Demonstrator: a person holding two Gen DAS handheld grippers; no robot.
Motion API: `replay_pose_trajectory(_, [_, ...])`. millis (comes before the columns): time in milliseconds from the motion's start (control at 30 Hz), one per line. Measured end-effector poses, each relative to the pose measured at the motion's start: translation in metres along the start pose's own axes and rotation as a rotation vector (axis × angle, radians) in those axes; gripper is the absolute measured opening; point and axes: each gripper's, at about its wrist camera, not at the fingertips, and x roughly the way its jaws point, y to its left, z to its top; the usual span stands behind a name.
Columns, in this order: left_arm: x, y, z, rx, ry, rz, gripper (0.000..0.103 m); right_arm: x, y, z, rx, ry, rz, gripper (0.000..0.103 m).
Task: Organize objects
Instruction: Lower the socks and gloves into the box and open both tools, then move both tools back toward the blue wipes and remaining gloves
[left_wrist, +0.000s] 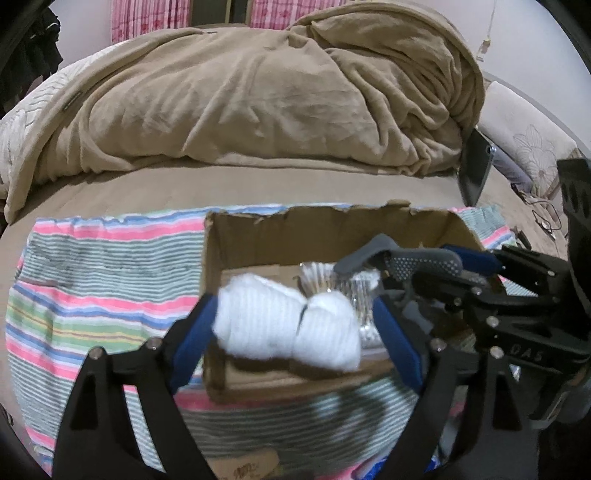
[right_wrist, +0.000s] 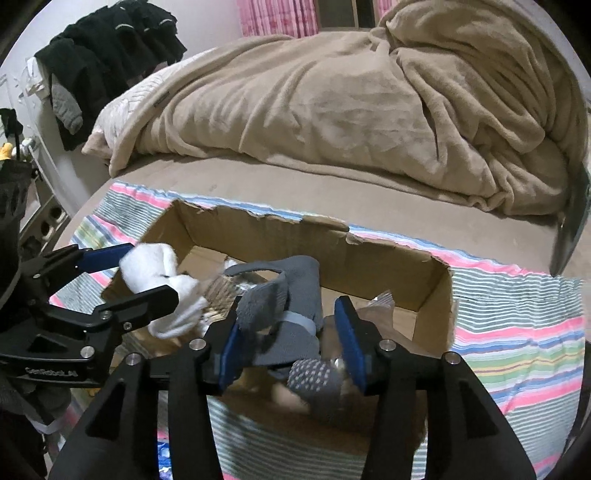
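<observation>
A torn cardboard box (left_wrist: 258, 236) (right_wrist: 406, 266) sits on a striped towel on the bed. My left gripper (left_wrist: 295, 325) stands wide open over the box with a bundled pair of white socks (left_wrist: 291, 325) (right_wrist: 166, 291) between its fingers, blurred, touching the left pad. My right gripper (right_wrist: 291, 336) (left_wrist: 436, 258) is open over the box with a bundled pair of grey socks (right_wrist: 284, 314) (left_wrist: 406, 258) between its fingers, resting against the left pad. Shiny packets (left_wrist: 354, 291) lie in the box under the socks.
The striped towel (left_wrist: 92, 295) (right_wrist: 517, 325) covers the bed's near part. A heaped beige blanket (left_wrist: 277, 103) (right_wrist: 369, 103) lies behind the box. Black clothes (right_wrist: 110, 48) hang at the far left. A dark tablet-like slab (left_wrist: 474, 173) leans at the right, with cables beyond.
</observation>
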Motion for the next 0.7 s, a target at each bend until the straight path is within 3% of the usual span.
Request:
replay_pose_trajectory(67, [-0.006,0.0,0.0,-0.004,-0.008,-0.007,0.093,-0.008,0.003,0.0,-0.004,-0.012,-0.001,0.05])
replay_pose_trajectory(367, [-0.044,-0.001,-0.004,0.002,-0.057,-0.001,0.093,-0.047,0.013,-0.008,-0.022,-0.048,-0.011,0.052])
replay_pose_trajectory(533, [-0.069,0.001,-0.013,-0.015,-0.077,-0.001,0.093,-0.071,0.021,-0.018,-0.03,-0.07,-0.01,0.064])
replay_pose_trajectory(700, [-0.093,0.001,-0.03,-0.022,-0.093,0.0,0.093,-0.095,0.029,-0.029,-0.04,-0.091,-0.004,0.065])
